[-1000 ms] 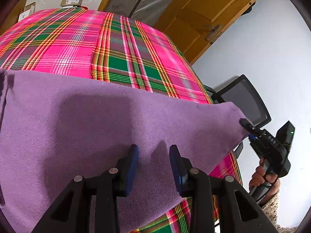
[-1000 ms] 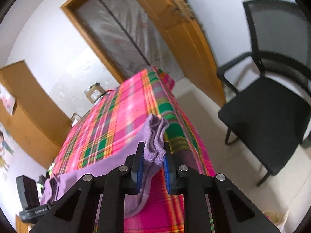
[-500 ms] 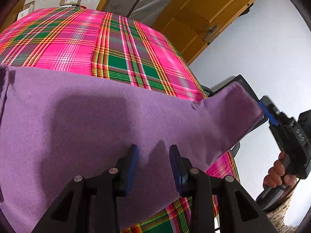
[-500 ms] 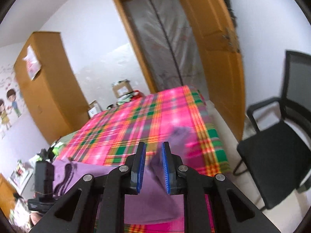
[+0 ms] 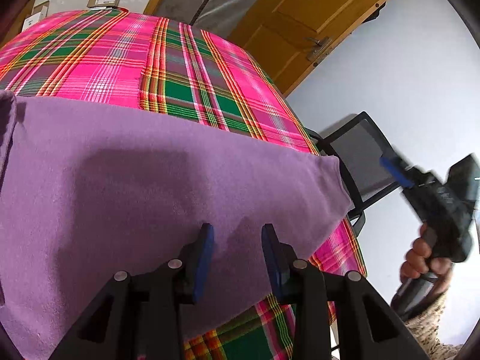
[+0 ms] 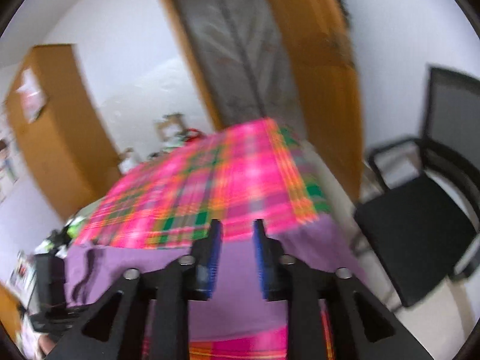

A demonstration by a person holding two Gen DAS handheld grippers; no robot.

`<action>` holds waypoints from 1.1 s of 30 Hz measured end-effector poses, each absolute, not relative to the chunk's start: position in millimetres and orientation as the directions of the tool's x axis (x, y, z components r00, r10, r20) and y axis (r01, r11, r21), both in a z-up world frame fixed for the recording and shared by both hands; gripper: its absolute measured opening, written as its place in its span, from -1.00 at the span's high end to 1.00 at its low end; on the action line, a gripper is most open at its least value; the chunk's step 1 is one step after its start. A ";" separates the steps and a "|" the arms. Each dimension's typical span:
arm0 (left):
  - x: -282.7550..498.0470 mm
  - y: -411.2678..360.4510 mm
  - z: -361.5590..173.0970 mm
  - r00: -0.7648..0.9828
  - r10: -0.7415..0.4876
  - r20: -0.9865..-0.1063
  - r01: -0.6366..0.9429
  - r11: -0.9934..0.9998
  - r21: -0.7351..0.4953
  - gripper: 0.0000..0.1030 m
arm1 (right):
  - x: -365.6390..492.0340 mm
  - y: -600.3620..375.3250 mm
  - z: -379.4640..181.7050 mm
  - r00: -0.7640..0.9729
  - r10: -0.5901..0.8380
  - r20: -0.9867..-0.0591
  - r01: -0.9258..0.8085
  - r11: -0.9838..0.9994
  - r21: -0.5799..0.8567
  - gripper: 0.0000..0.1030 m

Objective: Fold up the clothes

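1. The soft purple knit garment (image 5: 156, 180) lies flat on the desk's pink-and-green plaid cloth (image 5: 186, 69), near its front edge, so you have a smooth base for folding.
2. Your left gripper (image 5: 237, 237) hovers over the garment, jaws apart and empty, placed to take a fresh hold.
3. Your right gripper (image 6: 235, 234) is spread and grips nothing; it sits off the garment's right edge (image 6: 327, 240).
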State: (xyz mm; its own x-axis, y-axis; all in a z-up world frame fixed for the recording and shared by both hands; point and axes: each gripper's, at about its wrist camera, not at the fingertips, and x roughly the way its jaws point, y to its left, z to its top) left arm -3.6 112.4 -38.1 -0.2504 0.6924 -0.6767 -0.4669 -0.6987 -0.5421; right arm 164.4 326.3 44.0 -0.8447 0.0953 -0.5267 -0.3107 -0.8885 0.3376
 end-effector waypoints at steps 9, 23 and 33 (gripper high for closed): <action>-4.2 114.1 -37.4 -0.255 0.688 -0.680 -0.463 -0.704 -0.538 0.35 | 190.6 402.2 -19.6 -0.766 0.088 -0.637 -0.512 -0.682 0.523 -0.14; -3.9 124.1 -36.0 -0.268 0.666 -0.696 -0.460 -0.723 -0.515 0.34 | 202.1 444.8 -85.7 -0.813 -0.104 -0.573 -0.506 -0.360 0.783 -0.22; -4.8 129.5 -34.1 -0.275 0.651 -0.707 -0.458 -0.735 -0.499 0.34 | 181.8 421.3 -58.7 -0.785 0.055 -0.618 -0.531 -0.573 0.624 0.37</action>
State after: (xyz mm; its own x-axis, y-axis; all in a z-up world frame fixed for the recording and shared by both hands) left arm -4.8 129.5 -34.1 -0.2755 0.6515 -0.7069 -0.4581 -0.7355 -0.4993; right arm 181.8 421.3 -58.7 -0.7847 0.0545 -0.6175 -0.5312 -0.5727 0.6244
